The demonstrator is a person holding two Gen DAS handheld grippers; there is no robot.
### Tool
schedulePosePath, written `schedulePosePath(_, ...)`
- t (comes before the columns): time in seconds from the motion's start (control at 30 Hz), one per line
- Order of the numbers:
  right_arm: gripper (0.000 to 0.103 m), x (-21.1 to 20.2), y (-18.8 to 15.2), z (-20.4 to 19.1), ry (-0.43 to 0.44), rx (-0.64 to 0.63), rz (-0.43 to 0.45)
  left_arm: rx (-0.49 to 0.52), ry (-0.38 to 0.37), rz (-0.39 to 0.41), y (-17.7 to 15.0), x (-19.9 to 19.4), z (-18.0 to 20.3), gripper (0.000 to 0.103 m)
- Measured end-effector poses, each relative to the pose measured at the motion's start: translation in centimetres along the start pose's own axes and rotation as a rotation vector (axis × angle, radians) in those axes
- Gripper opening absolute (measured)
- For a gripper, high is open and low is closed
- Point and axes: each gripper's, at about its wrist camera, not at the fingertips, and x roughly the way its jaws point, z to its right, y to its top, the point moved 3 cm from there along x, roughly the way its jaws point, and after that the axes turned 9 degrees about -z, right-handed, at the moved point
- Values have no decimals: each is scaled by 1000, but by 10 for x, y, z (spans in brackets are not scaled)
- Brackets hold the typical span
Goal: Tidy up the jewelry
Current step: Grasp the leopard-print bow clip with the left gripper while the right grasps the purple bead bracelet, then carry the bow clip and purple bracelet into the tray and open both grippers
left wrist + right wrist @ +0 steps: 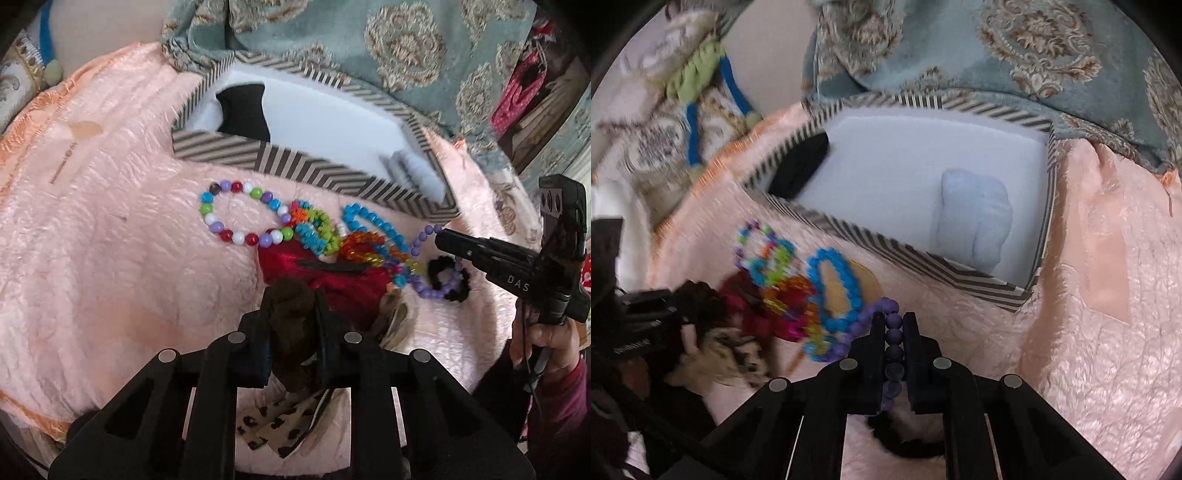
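Note:
A striped box (280,157) with a white inside stands on the pink blanket; it also shows in the right wrist view (886,247). In front of it lies a heap of bead bracelets: a multicolour one (236,214), a blue one (373,219) (834,291), orange ones (364,251). My left gripper (293,295) is shut on a dark brown scrunchie (291,325), above a red bow (332,277). My right gripper (894,319) is shut on a purple bead bracelet (894,336); the gripper shows in the left wrist view (441,232) too.
The box holds a black item (243,110) at its left end and a pale blue scrunchie (975,218) at its right. A black scrunchie (443,275) and a leopard-print bow (280,424) lie on the blanket. A teal patterned cloth (369,48) lies behind the box.

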Motion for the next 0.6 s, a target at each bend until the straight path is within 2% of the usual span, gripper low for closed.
schedulePosePath(0.33, 9, -68, -2, -23, 79, 23, 152, 34, 0, 130, 1, -67, 13, 16)
schedulePosePath(0.5, 9, -93, -1, -25, 116, 45, 204, 47, 13, 171, 7, -85, 19, 16)
schedulePosePath(0.6, 9, -105, -1, -25, 106, 46, 229, 60, 13, 195, 13, -94, 25, 16)
